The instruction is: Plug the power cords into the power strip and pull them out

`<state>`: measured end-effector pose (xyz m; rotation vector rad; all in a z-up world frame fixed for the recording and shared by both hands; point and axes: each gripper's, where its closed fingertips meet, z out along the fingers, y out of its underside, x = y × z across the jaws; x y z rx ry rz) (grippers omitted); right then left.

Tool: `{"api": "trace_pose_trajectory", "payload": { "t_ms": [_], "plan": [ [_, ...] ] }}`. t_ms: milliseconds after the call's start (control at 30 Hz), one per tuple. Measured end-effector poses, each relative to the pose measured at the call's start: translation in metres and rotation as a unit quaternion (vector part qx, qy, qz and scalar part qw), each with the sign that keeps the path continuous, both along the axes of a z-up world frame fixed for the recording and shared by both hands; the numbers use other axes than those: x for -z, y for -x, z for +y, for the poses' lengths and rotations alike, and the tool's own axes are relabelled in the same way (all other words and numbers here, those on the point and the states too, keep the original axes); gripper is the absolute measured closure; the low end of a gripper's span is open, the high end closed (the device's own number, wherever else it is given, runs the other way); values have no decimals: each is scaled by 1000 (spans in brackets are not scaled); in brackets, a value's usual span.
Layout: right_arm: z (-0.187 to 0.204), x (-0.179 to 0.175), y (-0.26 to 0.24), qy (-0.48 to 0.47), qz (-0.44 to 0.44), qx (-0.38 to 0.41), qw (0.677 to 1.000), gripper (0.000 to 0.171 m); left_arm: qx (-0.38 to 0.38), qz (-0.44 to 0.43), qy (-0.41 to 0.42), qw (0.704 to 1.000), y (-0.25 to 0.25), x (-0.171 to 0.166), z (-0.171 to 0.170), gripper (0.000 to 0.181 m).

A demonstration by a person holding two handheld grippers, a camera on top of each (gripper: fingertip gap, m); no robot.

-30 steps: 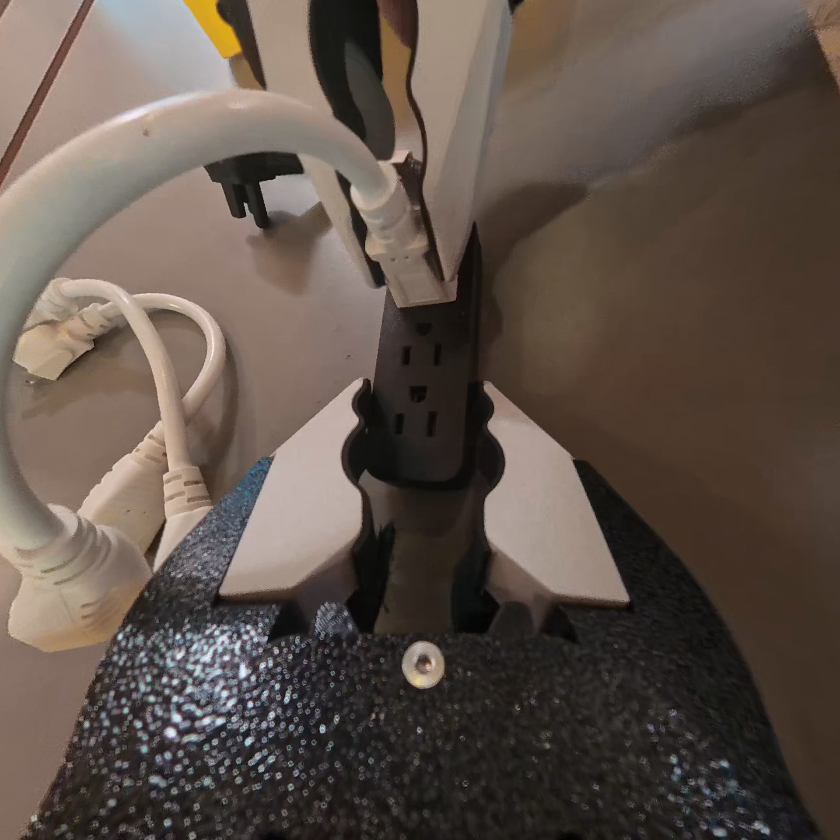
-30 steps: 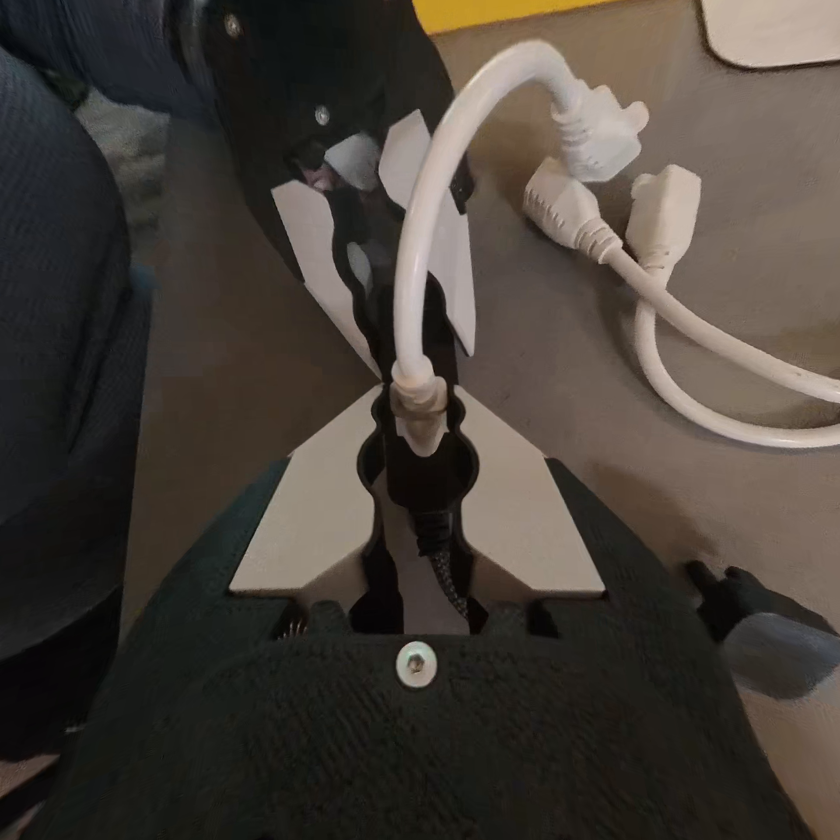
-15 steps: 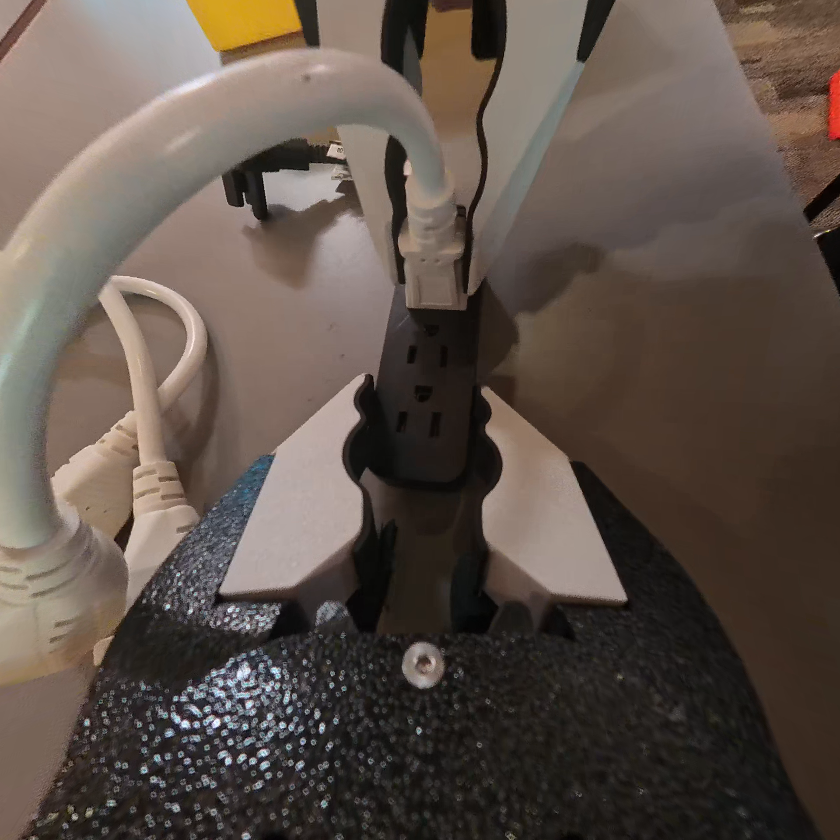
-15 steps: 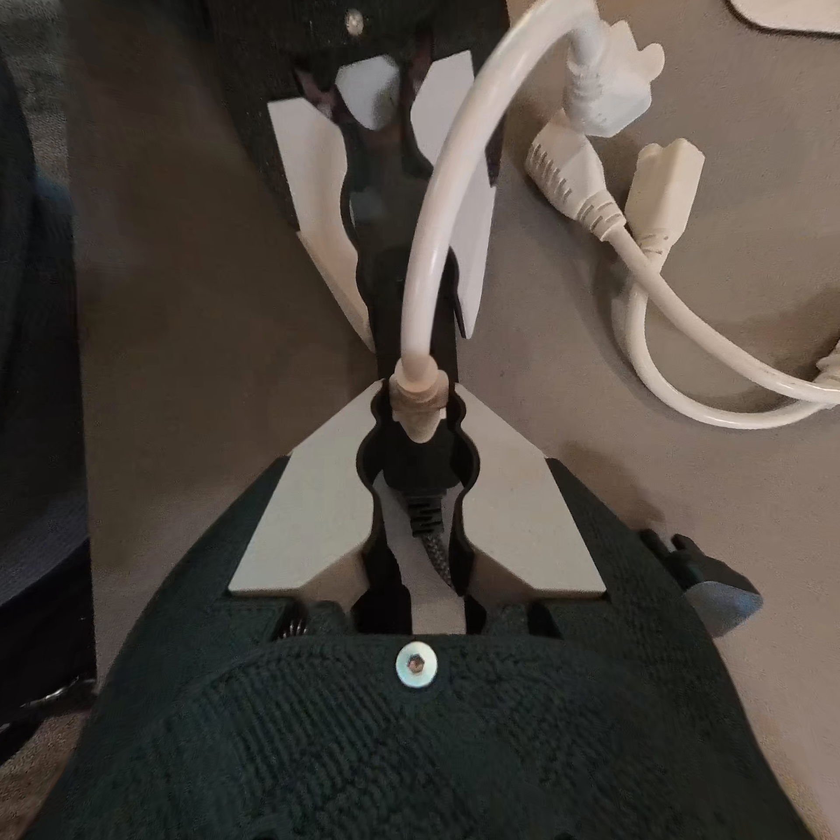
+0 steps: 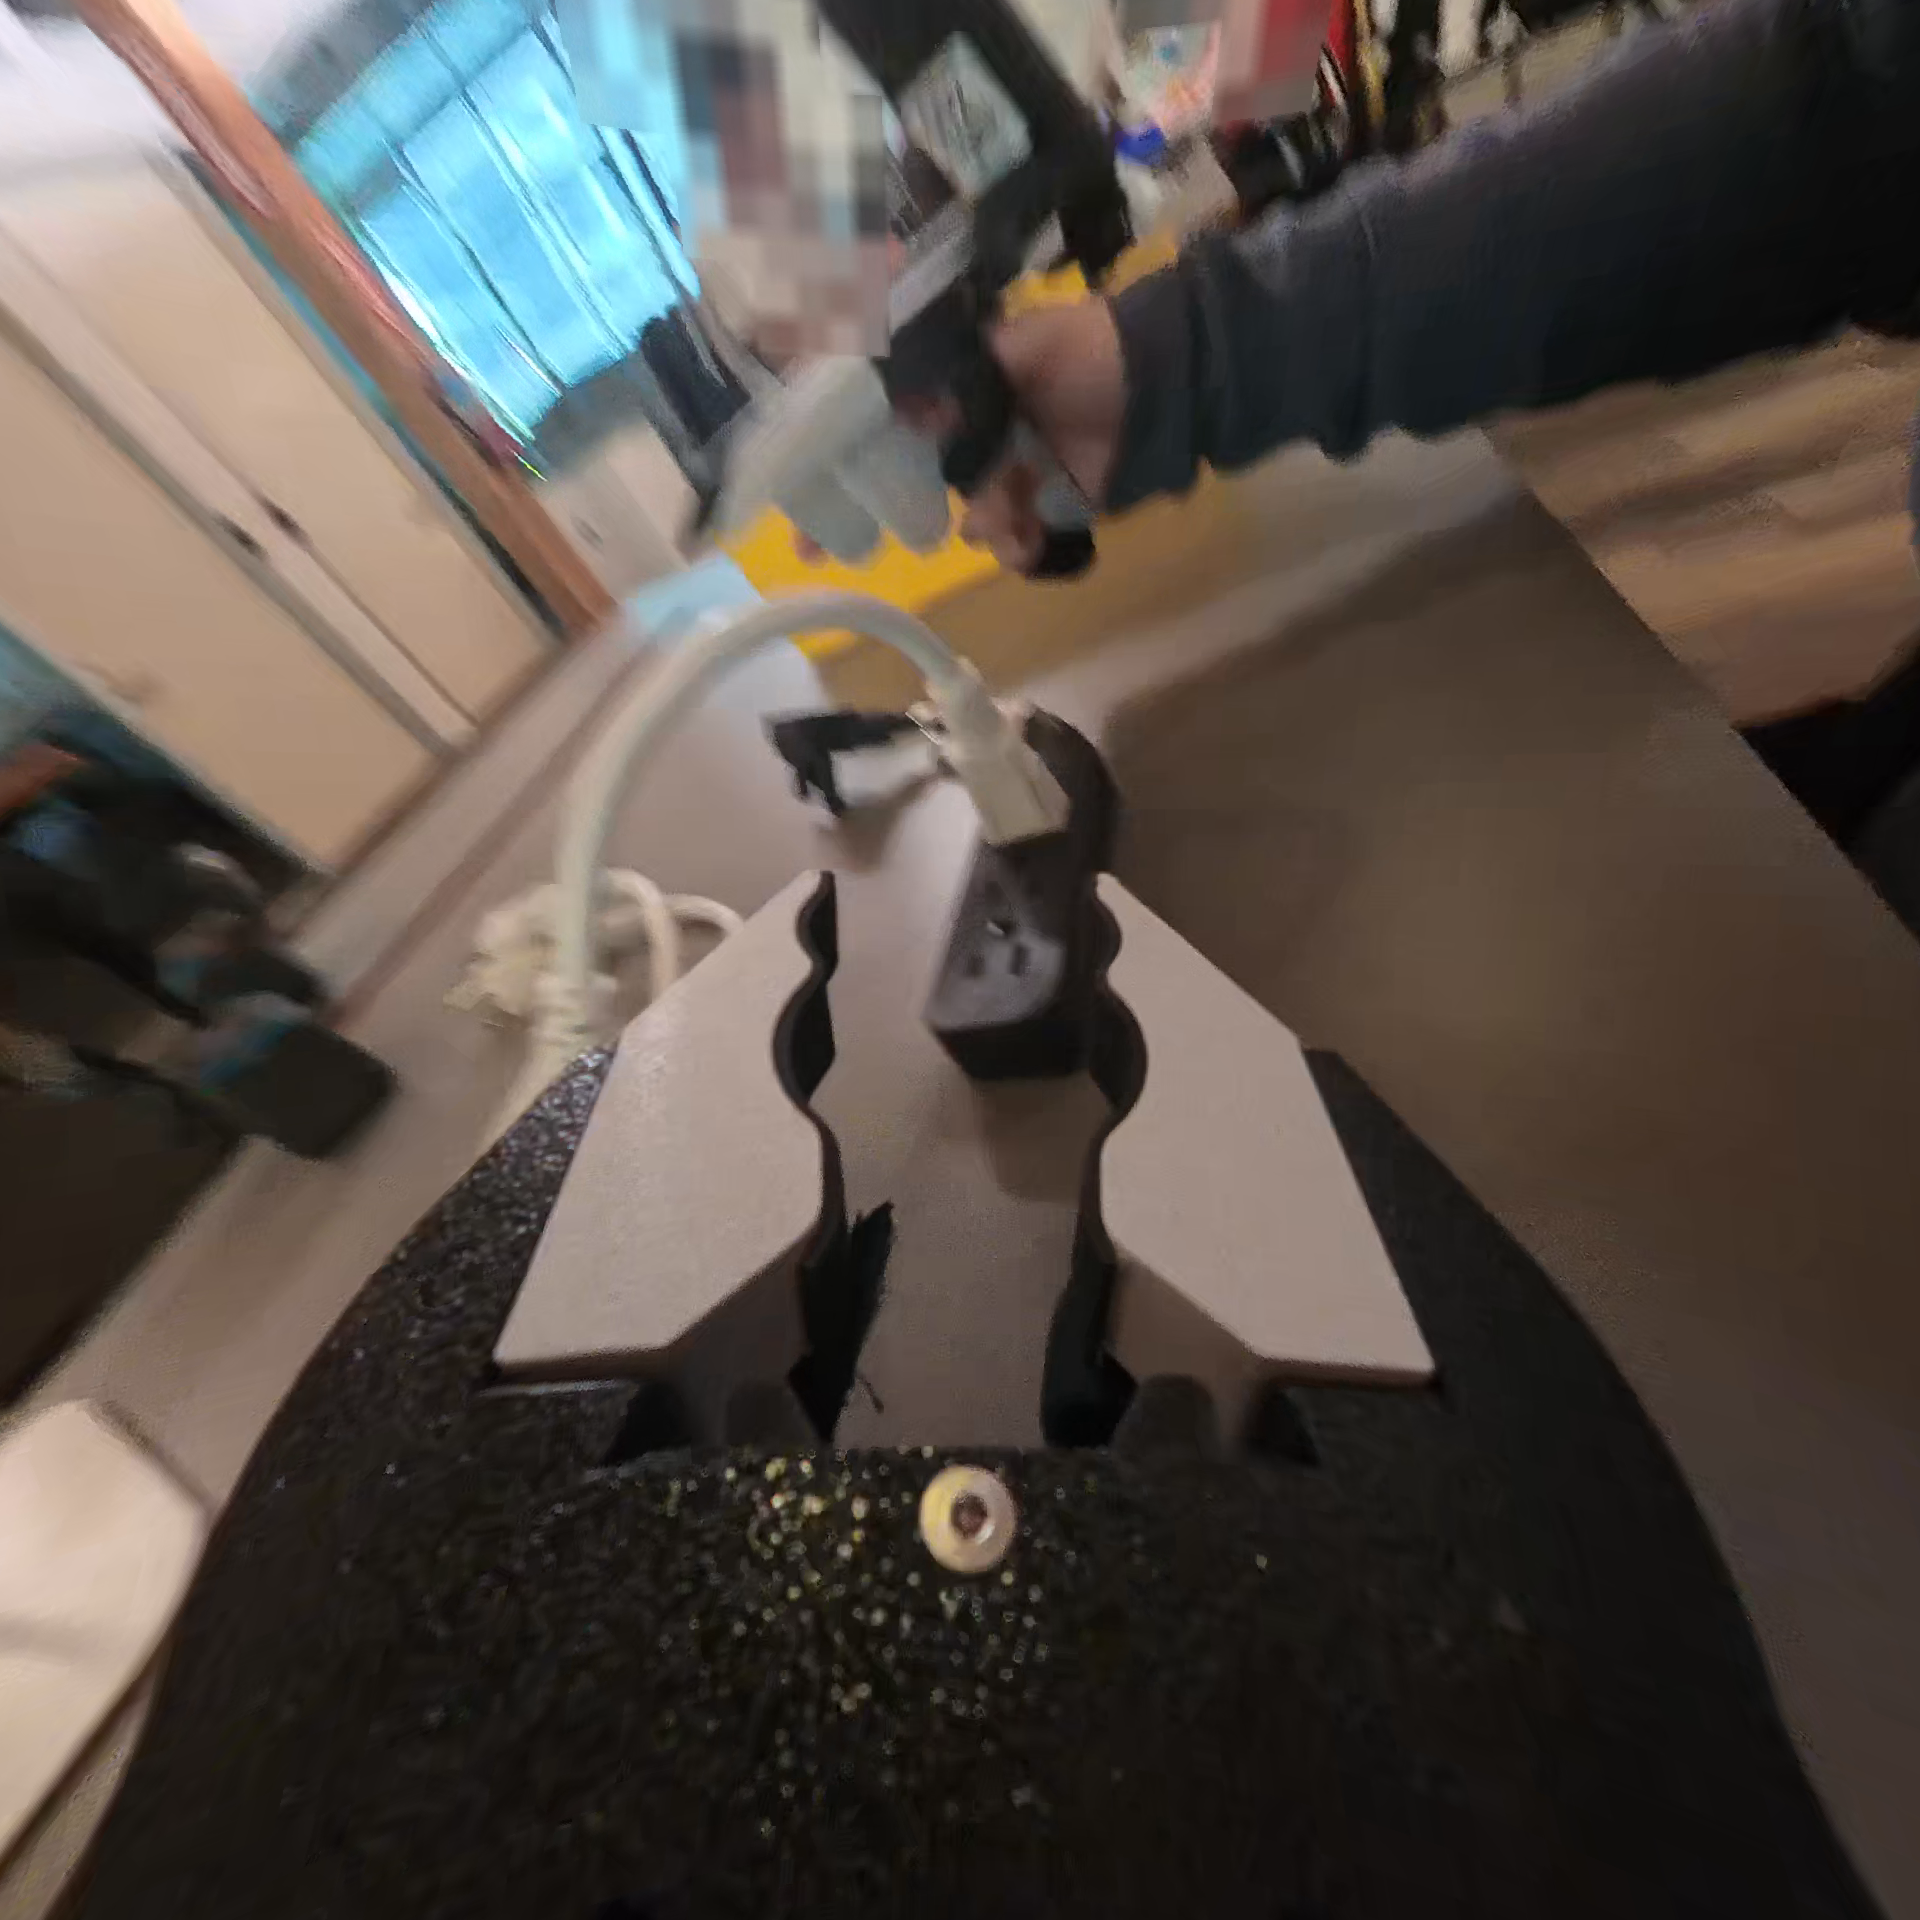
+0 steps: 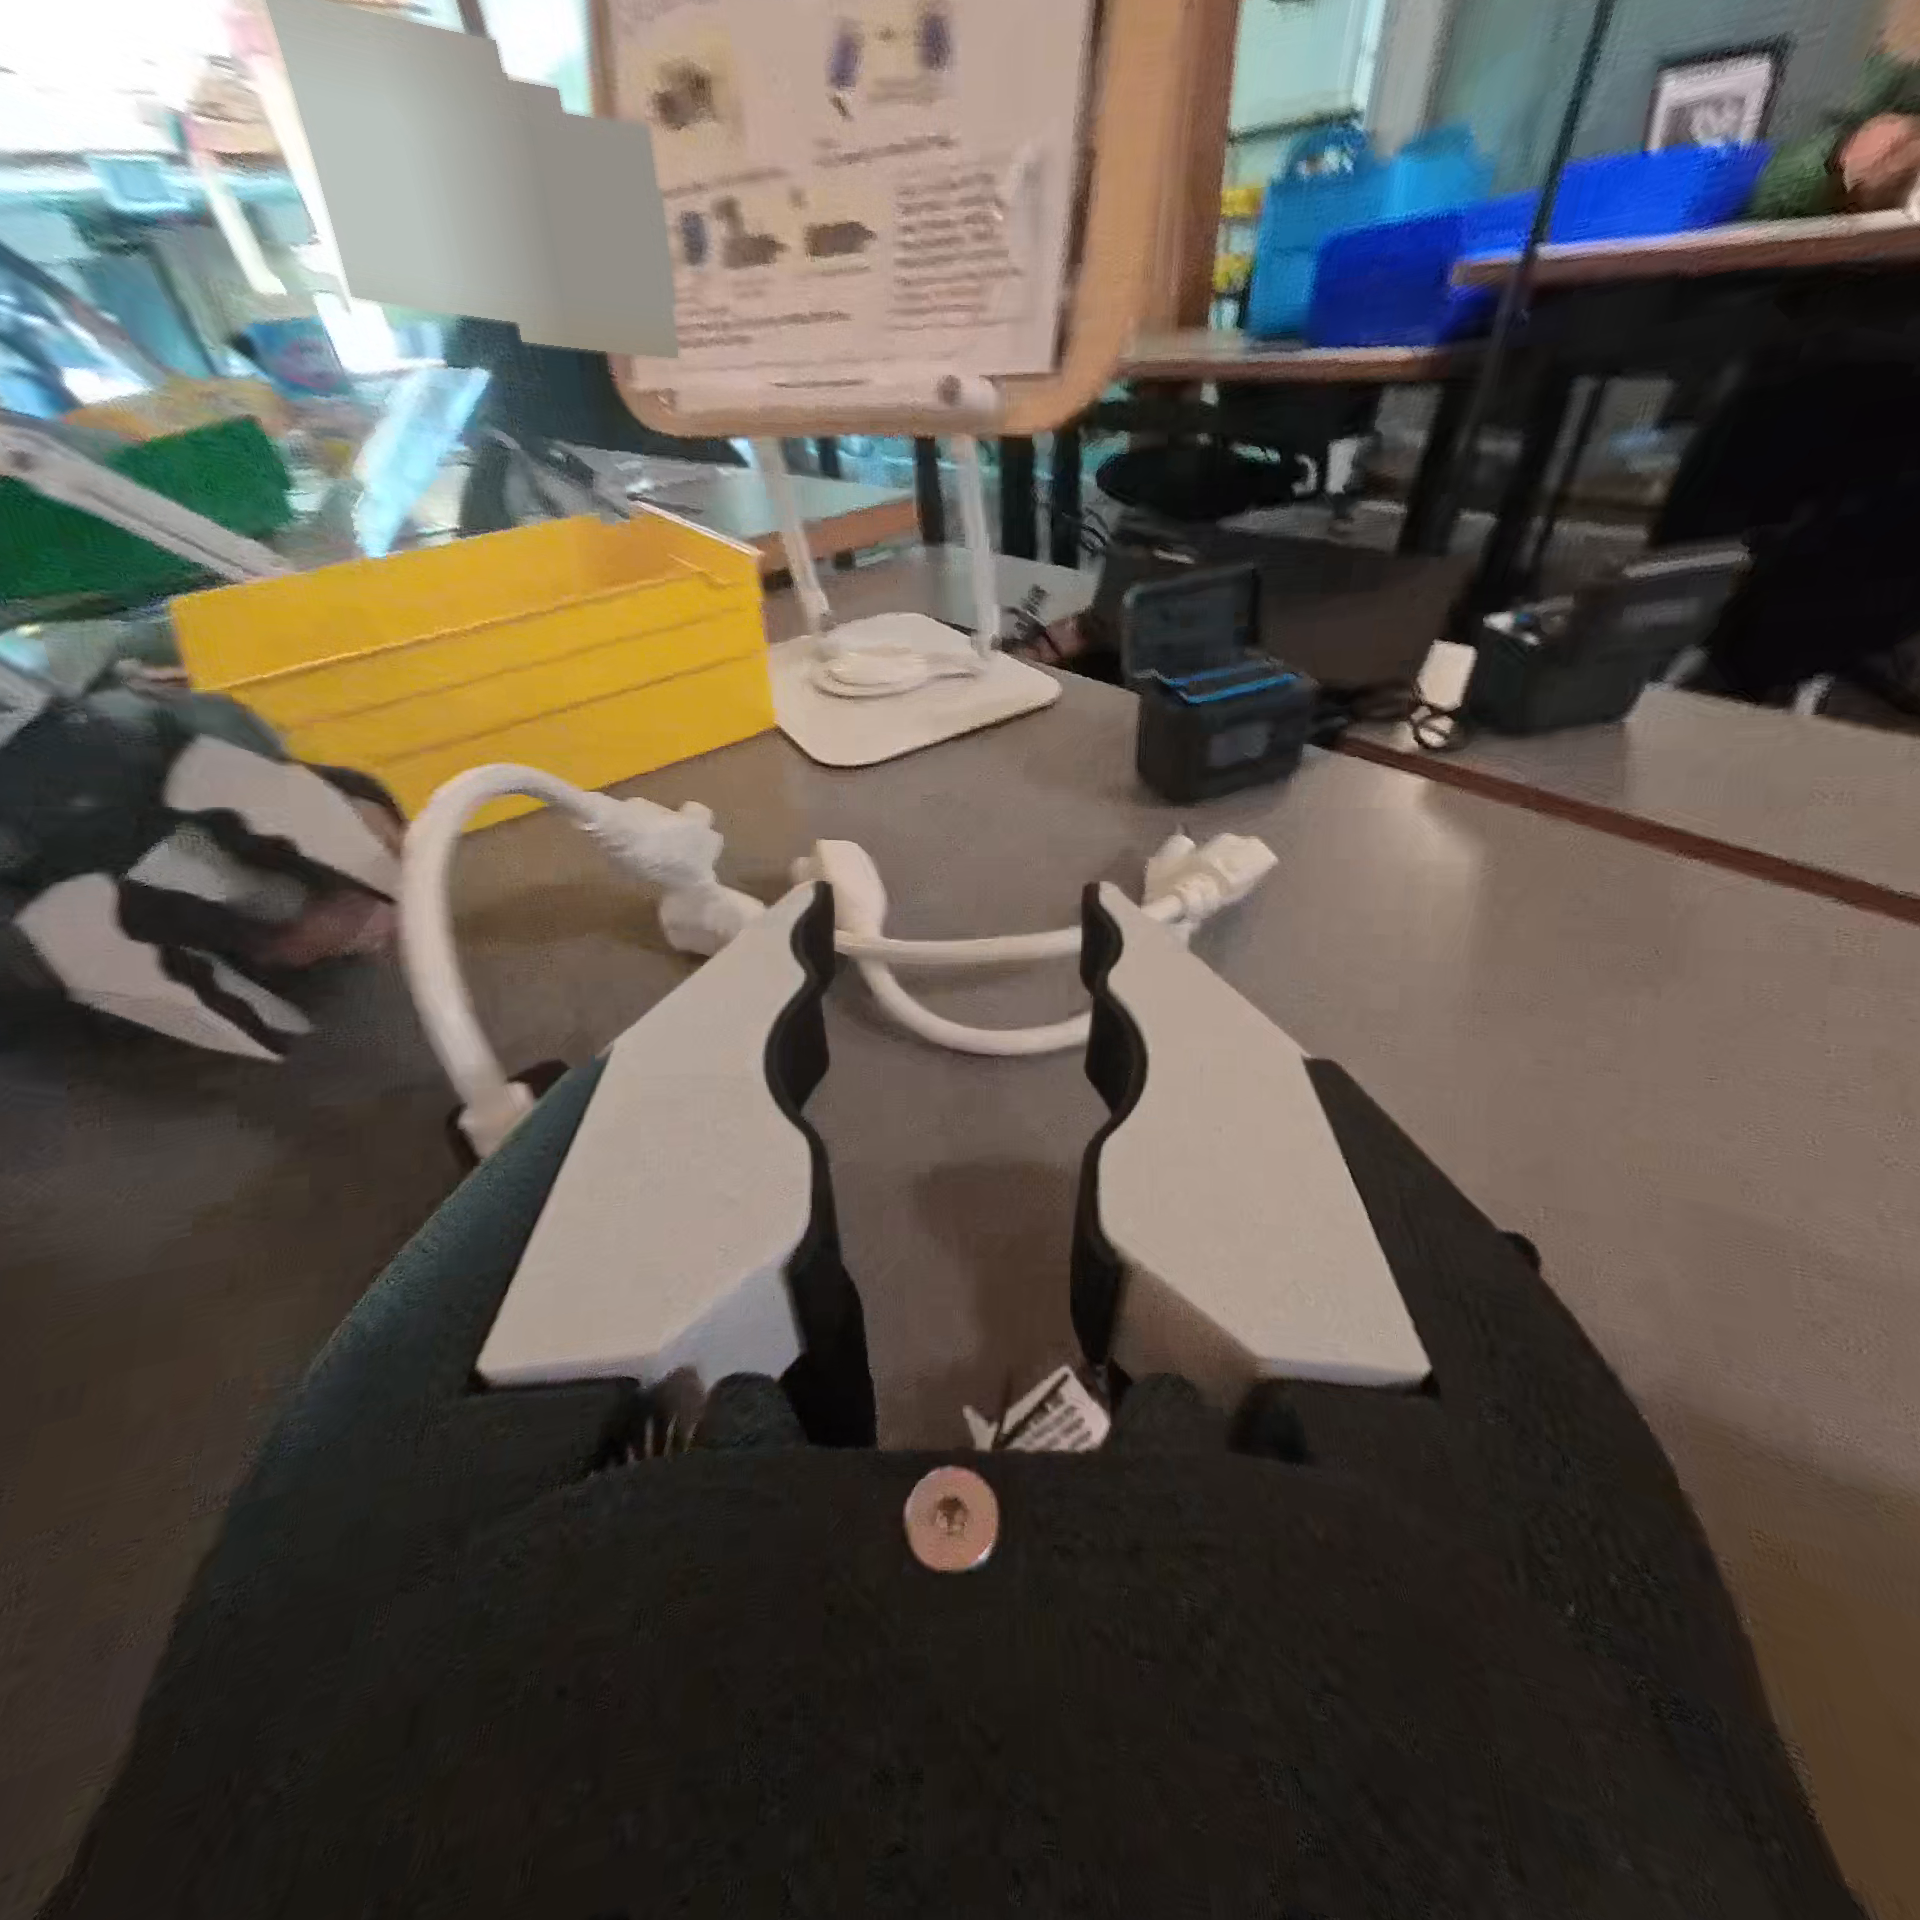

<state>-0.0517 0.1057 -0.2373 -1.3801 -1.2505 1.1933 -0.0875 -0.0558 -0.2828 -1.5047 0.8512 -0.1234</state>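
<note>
The black power strip [image 5: 1023,935] lies on the grey table [image 5: 1455,935] just beyond my left gripper [image 5: 961,902], near its right finger. The left gripper is open and empty. A white plug [image 5: 1003,774] sits in the strip's far outlet, and its white cord [image 5: 644,748] arcs up and to the left. My right gripper [image 6: 956,904] is open and empty, above the table. In the left wrist view it [image 5: 831,488] is blurred, held high by a hand in a dark sleeve. More white cords [image 6: 966,971] lie loose ahead of it.
A yellow bin [image 6: 488,655], a white stand base [image 6: 914,681] with a board, and a black case [image 6: 1216,707] stand at the table's far side. The left gripper [image 6: 156,956] shows at the left. A black adapter [image 5: 831,748] lies behind the strip. Measured from the fingertips, the black adapter [image 5: 831,748] is 9 centimetres or so from the right gripper and 20 centimetres from the left.
Both grippers have opened and let go of the power strip and plug. The right gripper has lifted high and away; the left has pulled back. The plug stays in the strip.
</note>
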Motion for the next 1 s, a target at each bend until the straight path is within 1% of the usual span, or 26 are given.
{"api": "trace_pose_trajectory", "payload": {
  "t_ms": [67, 100, 133, 200, 267, 367, 400, 433, 467, 533, 600, 700, 767, 833, 900, 933, 1000],
  "plan": [
    [9, 7, 16, 43, -39, 7, 998, 125, -42, -18, -66, 997, 17, -22, 3, 144],
    [14, 14, 28, 66, -71, 14, 995, 124, -60, -24, -71, 995, 24, -24, 7, 144],
    [16, 21, 42, 81, -104, 4, 991, 124, -71, -32, -68, 995, 29, -24, 10, 141],
    [27, 42, 67, 98, -175, 12, 980, 122, -83, -50, -63, 993, 36, -24, 13, 141],
    [40, 66, 87, 134, -250, 26, 959, 113, -90, -60, -64, 992, 40, -25, 14, 141],
    [51, 95, 105, 180, -331, 42, 925, 110, -104, -61, -70, 990, 47, -27, 15, 143],
    [53, 100, 108, 184, -348, 44, 918, 115, -109, -61, -70, 990, 49, -27, 16, 143],
    [55, 104, 111, 185, -362, 44, 913, 130, -115, -64, -71, 989, 52, -27, 17, 143],
    [63, 106, 111, 168, -373, 56, 911, 149, -122, -68, -71, 988, 55, -28, 17, 143],
    [67, 99, 118, 152, -361, 46, 919, 154, -130, -80, -74, 986, 59, -31, 18, 143],
    [72, 73, 133, 130, -302, 44, 944, 157, -137, -86, -76, 984, 62, -32, 18, 144],
    [79, 8, 150, 50, -192, 49, 979, 158, -142, -85, -74, 983, 64, -31, 19, 144],
    [76, -36, 154, -14, -129, 52, 990, 158, -145, -84, -73, 983, 64, -31, 19, 144],
    [70, -79, 150, -87, -72, 61, 992, 158, -146, -85, -74, 983, 65, -31, 19, 145],
    [59, -118, 140, -168, -22, 65, 983, 159, -151, -87, -77, 982, 66, -33, 19, 145],
    [53, -136, 132, -214, -1, 75, 974, 159, -152, -87, -78, 981, 67, -34, 19, 145],
    [39, -166, 110, -311, 34, 99, 945, 159, -153, -87, -82, 981, 67, -35, 18, 145]
  ]
}}
